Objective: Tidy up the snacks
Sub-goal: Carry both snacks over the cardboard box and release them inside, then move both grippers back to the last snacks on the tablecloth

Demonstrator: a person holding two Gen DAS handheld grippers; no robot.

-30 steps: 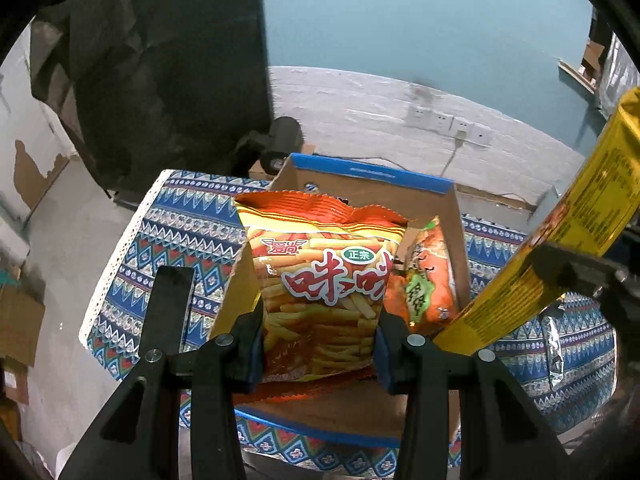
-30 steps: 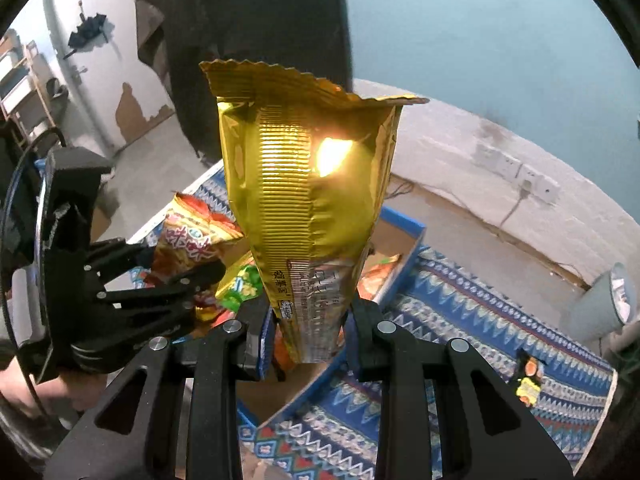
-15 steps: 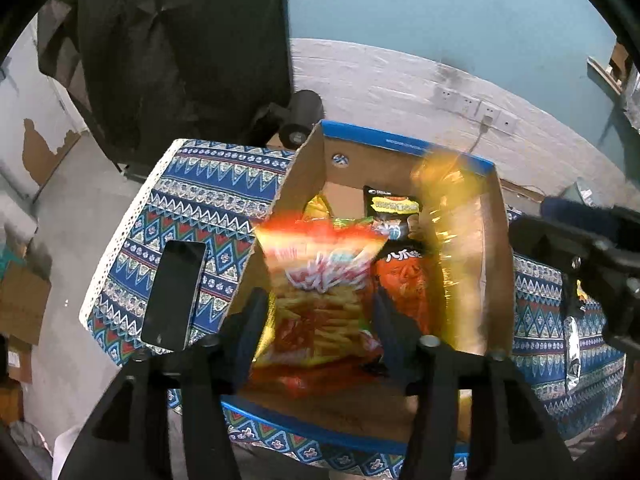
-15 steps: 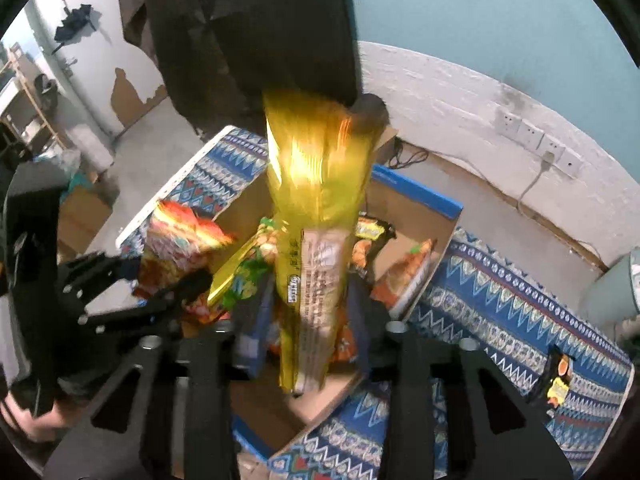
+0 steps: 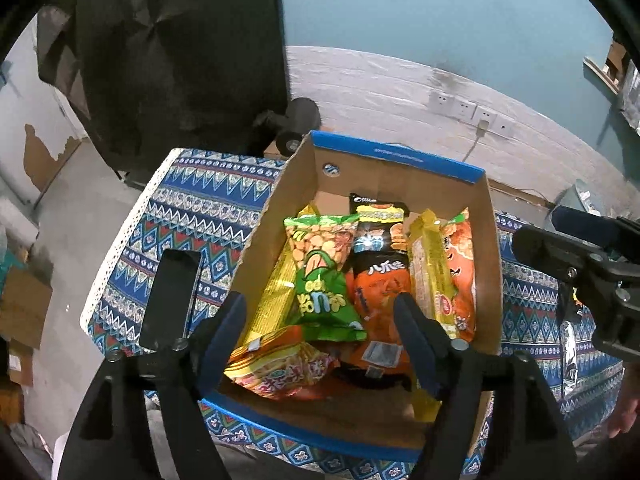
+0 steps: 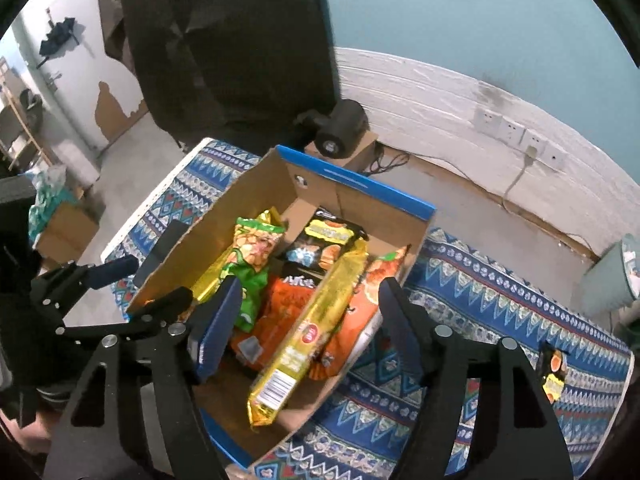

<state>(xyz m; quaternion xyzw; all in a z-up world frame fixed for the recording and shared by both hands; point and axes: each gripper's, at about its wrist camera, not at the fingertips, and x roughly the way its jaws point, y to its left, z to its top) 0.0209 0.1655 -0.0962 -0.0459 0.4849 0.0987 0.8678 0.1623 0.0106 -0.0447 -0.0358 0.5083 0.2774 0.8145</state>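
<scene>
A cardboard box with a blue rim (image 5: 396, 156) (image 6: 352, 178) stands on the patterned cloth and holds several snack bags. The orange fries bag (image 5: 280, 368) lies at its near left. The long gold bag (image 6: 312, 328) (image 5: 430, 276) lies on the right over orange bags. A green bag (image 5: 320, 276) (image 6: 250, 264) and a black-and-orange bag (image 5: 378, 264) lie between. My left gripper (image 5: 320, 344) is open and empty above the box's near end. My right gripper (image 6: 308, 328) is open and empty above the gold bag.
A black phone (image 5: 170, 296) lies on the blue patterned cloth (image 5: 192, 216) left of the box. A small black-and-yellow packet (image 6: 554, 368) lies on the cloth at the right. A black camera (image 6: 340, 128) stands behind the box by the wall.
Both grippers opened and let go: the fries bag dropped into the box's near left, the gold bag fell onto the bags at the right. Both grippers tilted down over the box.
</scene>
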